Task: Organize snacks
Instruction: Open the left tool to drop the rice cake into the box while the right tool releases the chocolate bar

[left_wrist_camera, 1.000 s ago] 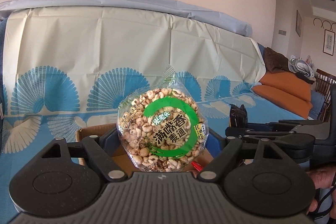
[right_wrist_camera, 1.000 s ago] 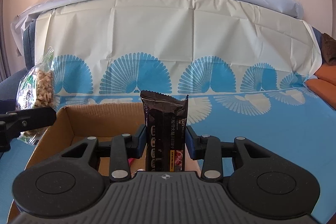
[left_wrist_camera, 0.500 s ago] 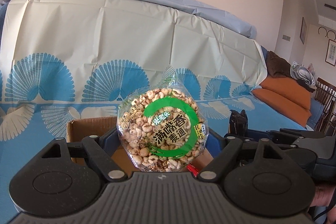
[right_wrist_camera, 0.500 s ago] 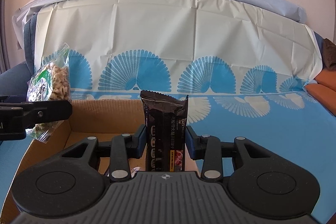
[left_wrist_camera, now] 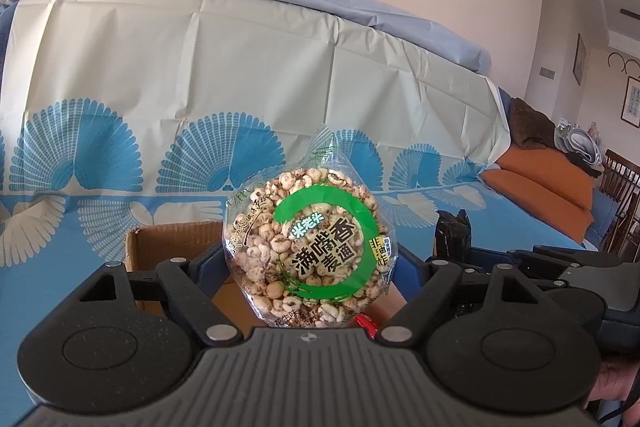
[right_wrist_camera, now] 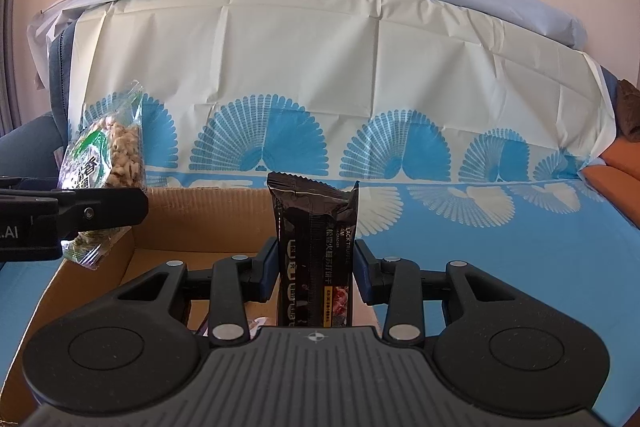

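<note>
My left gripper (left_wrist_camera: 310, 267) is shut on a round clear bag of puffed-grain snack with a green ring label (left_wrist_camera: 308, 247), held upright above an open cardboard box (left_wrist_camera: 160, 243). In the right wrist view the same bag (right_wrist_camera: 108, 163) hangs over the box's left wall (right_wrist_camera: 80, 287), pinched by the left gripper's finger (right_wrist_camera: 96, 213). My right gripper (right_wrist_camera: 316, 267) is shut on a tall black cracker packet (right_wrist_camera: 314, 251), upright over the box interior. From the left wrist view that black packet (left_wrist_camera: 452, 235) shows at the right.
The box stands on a blue cloth with white fan prints (right_wrist_camera: 500, 247) draped over a sofa. A red wrapper (left_wrist_camera: 368, 323) and a pale wrapper (right_wrist_camera: 256, 325) lie inside the box. Orange cushions (left_wrist_camera: 540, 179) are at the far right. A hand (left_wrist_camera: 616, 383) shows at the lower right.
The left gripper with its snack bag has shifted to the right, from beside the box's left wall to over it. The right gripper and black packet have stayed put.
</note>
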`<state>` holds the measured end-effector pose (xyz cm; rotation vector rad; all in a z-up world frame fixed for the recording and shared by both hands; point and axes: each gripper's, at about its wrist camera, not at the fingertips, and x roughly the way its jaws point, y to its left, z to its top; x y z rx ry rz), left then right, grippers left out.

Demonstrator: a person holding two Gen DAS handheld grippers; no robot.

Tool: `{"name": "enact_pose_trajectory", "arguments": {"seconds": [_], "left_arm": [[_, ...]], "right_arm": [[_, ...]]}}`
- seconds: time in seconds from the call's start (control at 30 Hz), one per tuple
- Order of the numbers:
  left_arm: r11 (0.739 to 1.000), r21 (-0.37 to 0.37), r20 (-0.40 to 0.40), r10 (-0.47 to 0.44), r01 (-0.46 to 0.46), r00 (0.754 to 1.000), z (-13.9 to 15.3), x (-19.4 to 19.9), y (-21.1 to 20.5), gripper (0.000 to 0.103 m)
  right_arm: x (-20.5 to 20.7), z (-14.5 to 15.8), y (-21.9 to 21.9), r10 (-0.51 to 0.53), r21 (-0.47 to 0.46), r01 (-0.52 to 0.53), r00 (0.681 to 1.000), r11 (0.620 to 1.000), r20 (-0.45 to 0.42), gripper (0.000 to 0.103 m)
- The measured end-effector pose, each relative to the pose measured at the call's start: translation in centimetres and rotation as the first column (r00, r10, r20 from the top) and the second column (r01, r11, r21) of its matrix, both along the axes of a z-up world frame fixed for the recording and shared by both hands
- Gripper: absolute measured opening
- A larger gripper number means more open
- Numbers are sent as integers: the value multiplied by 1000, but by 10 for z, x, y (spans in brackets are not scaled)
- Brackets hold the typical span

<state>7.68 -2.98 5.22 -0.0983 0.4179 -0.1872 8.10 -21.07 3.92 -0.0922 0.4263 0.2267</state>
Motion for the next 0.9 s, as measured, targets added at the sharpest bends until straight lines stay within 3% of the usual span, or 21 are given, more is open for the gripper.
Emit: {"name": "enact_pose_trajectory", "arguments": {"seconds": [0.53, 0.6, 0.67, 0.73, 0.9], "left_arm": [[1000, -19, -5, 4, -5, 1000, 1, 0, 2, 86], [1000, -29, -29, -12, 11, 1000, 0, 3, 1, 95], [1000, -21, -52, -16, 15, 998, -2, 6, -1, 101], [1000, 7, -32, -1, 1, 999, -1, 4, -4, 101], [1000, -6, -21, 25, -25, 999, 0, 3, 5, 102]], "right_arm": [[0, -1, 2, 23, -9, -23, 1000, 1000, 5, 40], [1, -2, 3, 33, -10, -33, 999, 999, -7, 40], [0, -3, 6, 25, -36, -25, 1000, 999, 3, 52], [-2, -3, 8, 16, -56, -15, 1000, 998, 23, 78], [0, -2, 7, 11, -54, -10, 1000, 998, 18, 82]]}}
